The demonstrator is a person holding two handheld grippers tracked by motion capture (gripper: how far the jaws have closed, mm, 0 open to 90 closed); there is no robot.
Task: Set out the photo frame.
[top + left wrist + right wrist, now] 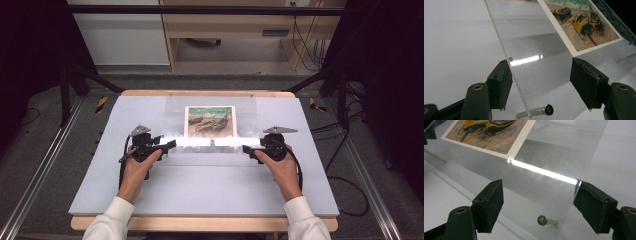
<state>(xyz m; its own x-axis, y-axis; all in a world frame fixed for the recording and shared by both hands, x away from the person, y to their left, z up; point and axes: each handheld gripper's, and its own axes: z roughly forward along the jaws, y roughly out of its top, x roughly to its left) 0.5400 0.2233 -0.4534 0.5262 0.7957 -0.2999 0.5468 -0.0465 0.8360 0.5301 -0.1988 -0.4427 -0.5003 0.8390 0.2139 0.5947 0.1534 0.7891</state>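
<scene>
Meanwhile, left gripper [170, 145]: jaws wide, straddling the left edge of a clear sheet [534, 47], apparently poised to grip it.
Centre: boat picture [210, 121] lies beneath the sheet at the table's [150, 190] far middle.
Right gripper [248, 149]: jaws wide about the sheet's right edge; metal pin [545, 220] below, likely a frame standoff.

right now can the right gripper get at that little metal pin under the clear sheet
Probably not directly. The metal pin lies just ahead of the right gripper, whose jaws stand open, but the clear sheet slopes over it. The gripper would likely have to come in under the sheet's raised edge.
</scene>
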